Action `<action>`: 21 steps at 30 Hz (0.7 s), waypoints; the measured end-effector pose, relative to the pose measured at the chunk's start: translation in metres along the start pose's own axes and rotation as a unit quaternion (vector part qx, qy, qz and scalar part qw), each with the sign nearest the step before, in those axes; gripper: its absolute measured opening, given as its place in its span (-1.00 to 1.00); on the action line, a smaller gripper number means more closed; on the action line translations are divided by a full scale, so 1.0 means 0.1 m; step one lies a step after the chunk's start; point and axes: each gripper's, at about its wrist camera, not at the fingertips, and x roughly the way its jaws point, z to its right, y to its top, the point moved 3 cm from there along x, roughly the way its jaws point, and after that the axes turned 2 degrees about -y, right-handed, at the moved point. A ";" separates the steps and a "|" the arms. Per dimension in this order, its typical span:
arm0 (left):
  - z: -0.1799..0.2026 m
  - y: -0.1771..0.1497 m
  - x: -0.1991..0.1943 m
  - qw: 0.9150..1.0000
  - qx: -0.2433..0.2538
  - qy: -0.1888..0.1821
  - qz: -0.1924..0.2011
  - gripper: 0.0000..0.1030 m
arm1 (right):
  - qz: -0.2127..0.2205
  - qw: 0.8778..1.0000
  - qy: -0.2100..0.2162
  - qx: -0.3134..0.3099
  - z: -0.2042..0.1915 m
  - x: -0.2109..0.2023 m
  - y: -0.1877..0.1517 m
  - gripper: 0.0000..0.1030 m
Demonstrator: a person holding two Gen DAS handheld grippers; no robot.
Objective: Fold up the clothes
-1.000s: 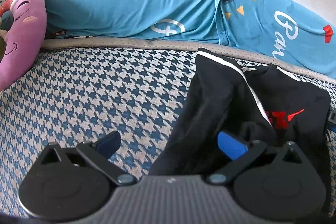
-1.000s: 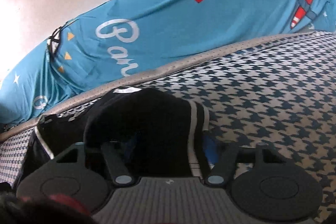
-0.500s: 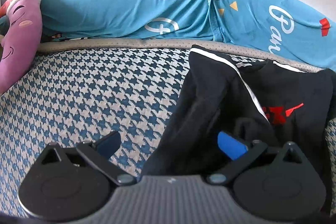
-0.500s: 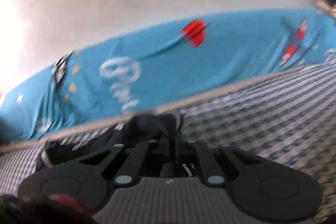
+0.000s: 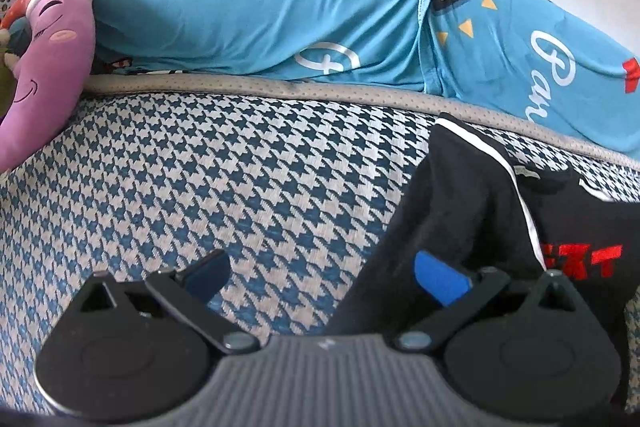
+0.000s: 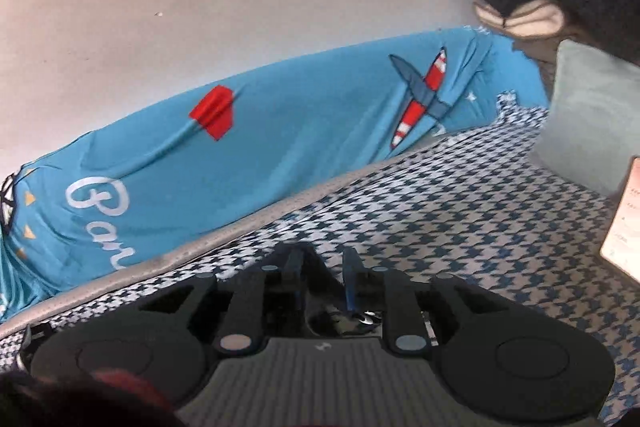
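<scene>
Left hand-held gripper (image 5: pixel 322 277): a ribbed grey housing, two round black discs flanking it, black linkage arms pinned with silver-grey rivets, blue pads (image 5: pixel 438 283) lining its fingers. Right hand-held gripper (image 6: pixel 322 277): the same ribbed grey body, black discs, rivets and thin blue-edged fingers, a small pale mark on the ribbing.

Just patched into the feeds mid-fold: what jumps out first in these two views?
The bright blue cartoon-print bedding rolled along the wall dominates both views, above the houndstooth mattress cover. In the left wrist view a black garment with red lettering lies crumpled at right, the open left gripper straddling its edge. A purple plush toy leans at far left.
</scene>
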 end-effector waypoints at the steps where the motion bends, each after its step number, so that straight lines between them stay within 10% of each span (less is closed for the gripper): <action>1: -0.01 0.00 0.00 1.000 -0.001 0.001 0.001 0.99 | 0.004 1.000 -0.006 0.001 0.02 0.00 0.01 -0.47; 6: -0.02 0.02 0.00 1.000 -0.005 0.000 0.001 0.99 | 0.021 1.000 -0.010 0.009 0.10 -0.04 0.10 -0.33; 21: 0.12 0.01 0.02 1.000 0.009 -0.017 -0.007 0.99 | -0.045 0.983 0.171 -0.057 -0.53 0.08 -0.16 -0.33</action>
